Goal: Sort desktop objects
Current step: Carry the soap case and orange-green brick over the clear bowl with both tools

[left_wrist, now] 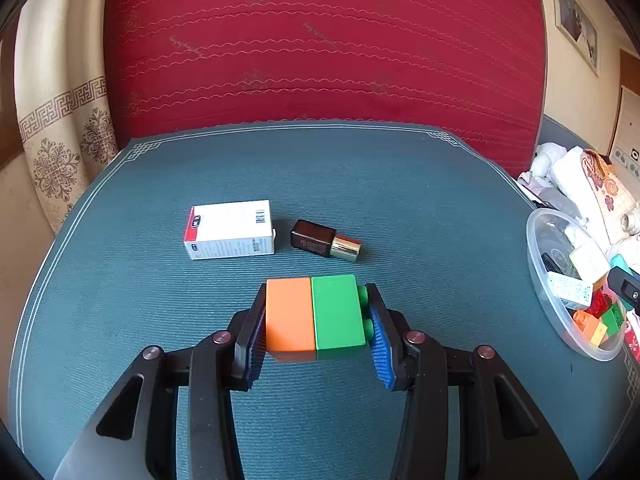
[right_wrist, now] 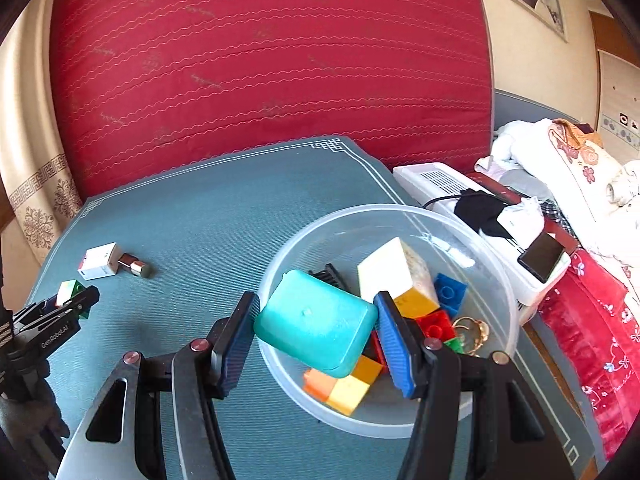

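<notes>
1. Left claw (left_wrist: 316, 330): closed on a two-colour stack of toy building bricks (left_wrist: 315, 316), orange half and green half. One blue pad presses the orange end and the other the studded green end. The stack appears lifted clear of the teal mat covering the counter (left_wrist: 400, 184).

2. Right claw (right_wrist: 316, 330): closed at about half width on a teal plastic case (right_wrist: 316, 322) with rounded corners, held tilted over the near-left part of the clear plastic bowl (right_wrist: 472, 224).

3. Bowl contents: loose building bricks in orange, yellow, red, blue and green, a white-and-yellow carton (right_wrist: 396, 274), a black comb-like item and a gold ring-shaped piece. The bowl stands near the right edge of the counter.

4. Still unsorted, in the middle of the counter: a white carton with a red end (left_wrist: 230, 230) and, just beside it, a dark brown bottle with a gold cap (left_wrist: 326, 240), lying on its side.

5. Step in hand (judgement): both claws are loaded, and the teal case is about to be released into the bowl.

6. Next move (judgement): the right claw must open above the bowl and withdraw; the left claw must carry the brick stack rightward to the bowl, clearing its rim and the other claw.
</notes>
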The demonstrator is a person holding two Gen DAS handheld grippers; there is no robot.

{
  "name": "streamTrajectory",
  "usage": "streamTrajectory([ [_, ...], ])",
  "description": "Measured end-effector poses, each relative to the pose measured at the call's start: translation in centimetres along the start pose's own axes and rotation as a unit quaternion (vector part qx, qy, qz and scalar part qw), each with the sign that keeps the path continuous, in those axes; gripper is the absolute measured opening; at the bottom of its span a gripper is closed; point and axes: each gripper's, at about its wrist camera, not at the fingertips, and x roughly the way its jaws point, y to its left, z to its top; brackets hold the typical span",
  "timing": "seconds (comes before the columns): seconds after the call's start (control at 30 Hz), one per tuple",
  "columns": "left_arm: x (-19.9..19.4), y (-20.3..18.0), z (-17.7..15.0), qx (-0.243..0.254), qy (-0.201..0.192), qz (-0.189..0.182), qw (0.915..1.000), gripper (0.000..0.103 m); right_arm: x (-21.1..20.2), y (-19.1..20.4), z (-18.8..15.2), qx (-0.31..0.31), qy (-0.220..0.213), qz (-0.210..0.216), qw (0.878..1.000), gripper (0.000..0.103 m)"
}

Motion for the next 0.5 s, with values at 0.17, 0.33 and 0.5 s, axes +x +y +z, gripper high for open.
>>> streamTrajectory([
  [0.17,-0.4,-1.9,0.6,0.013,0.0,-0.017,0.9998,0.047,0.0,-2.3,-0.3,0.013,0.002,-0.017,1.0,0.063],
  [0.33,-0.8,-4.1,1.2,0.026,0.001,-0.041,0.9988,0.047,-0.3,-4.0,-0.3,0.026,-0.001,-0.026,0.999,0.063],
  [0.5,-1.0,-6.7,1.5,0.048,0.0,-0.062,0.9969,0.047,-0.3,-5.5,-0.2,0.034,-0.002,-0.028,0.999,0.063],
])
